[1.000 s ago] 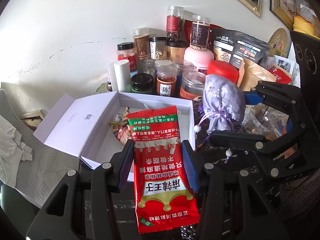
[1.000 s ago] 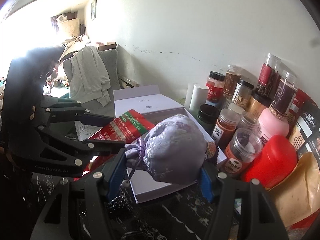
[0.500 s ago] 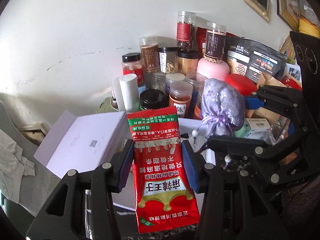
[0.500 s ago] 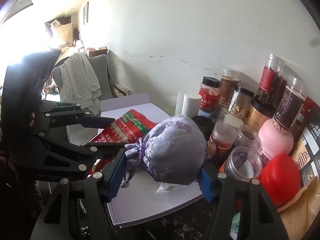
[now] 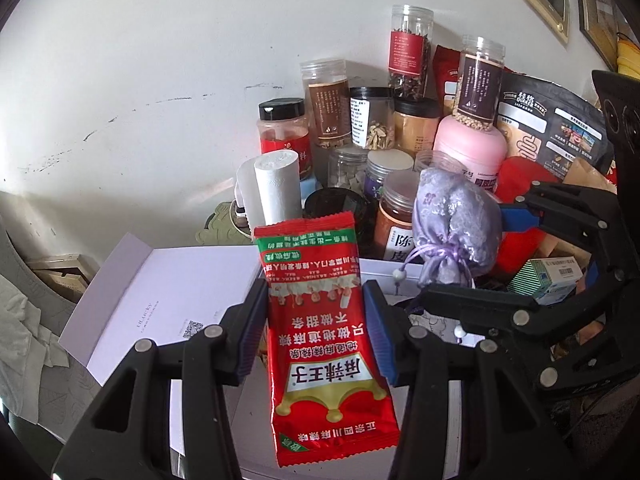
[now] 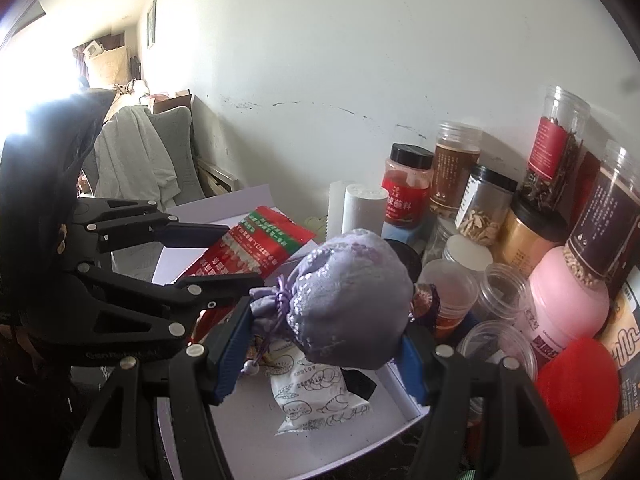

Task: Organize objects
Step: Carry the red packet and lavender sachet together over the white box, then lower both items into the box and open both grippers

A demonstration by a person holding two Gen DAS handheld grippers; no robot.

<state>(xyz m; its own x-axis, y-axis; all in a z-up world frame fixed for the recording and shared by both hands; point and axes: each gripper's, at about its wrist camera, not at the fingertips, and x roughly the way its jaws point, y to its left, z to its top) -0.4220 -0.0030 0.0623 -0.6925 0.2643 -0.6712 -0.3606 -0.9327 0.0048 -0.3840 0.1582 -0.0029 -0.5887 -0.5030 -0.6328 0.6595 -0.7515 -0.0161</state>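
Wall (image 5: 160,80): pale and scuffed, rising straight behind the white box, with the jars backed against it.
White box (image 6: 304,432): open, lid flap (image 5: 168,300) folded away on its wall side; both grippers hang above its tray.
Jar cluster (image 5: 400,128): packed along the box's far-right edge, lidded and open tubs standing close together.
Left gripper (image 5: 316,320): clenched on the red snack packet (image 5: 324,352), pads pressing its two long edges, over the box.
Right gripper (image 6: 326,344): gripping the purple drawstring pouch (image 6: 348,300) at its sides, above the box's jar-side corner.
White sachet (image 6: 316,396): lying flat in the box, directly beneath the pouch.
Pouch cord and bead (image 6: 250,367): dangling loose toward the box floor.
Risk, jars: I judge the right gripper's outer finger runs close to the open tubs; drifting further from the box could topple one.
Risk, packet: the film is slick and held only by its edges; it could buckle or slide out short of the tray.
Risk, cord: the bead could catch on the box rim or a finger at release.
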